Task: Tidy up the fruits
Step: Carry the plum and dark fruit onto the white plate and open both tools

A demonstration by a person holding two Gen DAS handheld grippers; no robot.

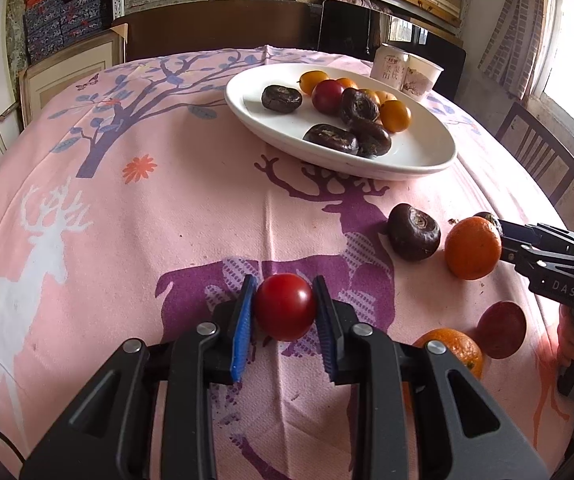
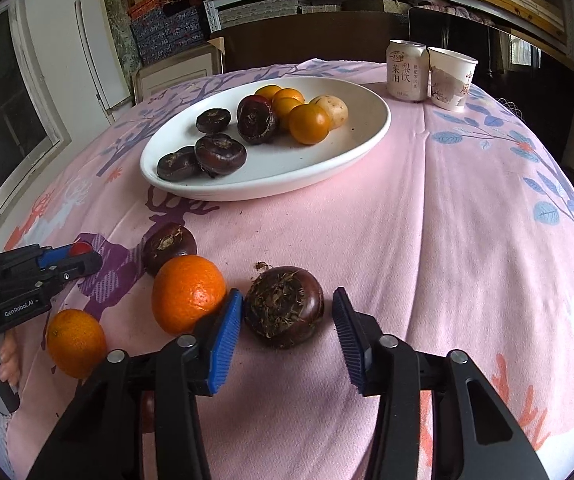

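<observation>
At the near edge of the table, which is draped in a pink cloth (image 2: 427, 220) printed with deer and trees, the left gripper (image 1: 285, 308) has its blue pads pressed on either side of a small red tomato (image 1: 285, 306), holding it just above or on the cloth; which, I cannot tell. The right gripper (image 2: 287, 320) points down at a dark brown water chestnut (image 2: 284, 306) lying on the cloth near the same edge: the left pad touches its side, while the right pad stands a little apart from it, so the jaws are narrow around it but not yet gripping. Touching the outside of that left pad is a large orange (image 2: 188, 294), and a second orange (image 2: 76, 342) lies nearer the edge, beside the left gripper's handle and the person's hand (image 2: 7, 356). A dark red round fruit (image 1: 501, 330) sits by that second orange. Just behind the large orange rests another water chestnut (image 2: 169, 247). Farther on, around the middle of the table, stands a white oval plate (image 2: 367, 128) carrying several water chestnuts, small yellow-orange fruits, a dark red one and a pale potato-like piece. At the far edge stand a drink can (image 2: 407, 70) and a paper cup (image 2: 451, 78), touching each other.
</observation>
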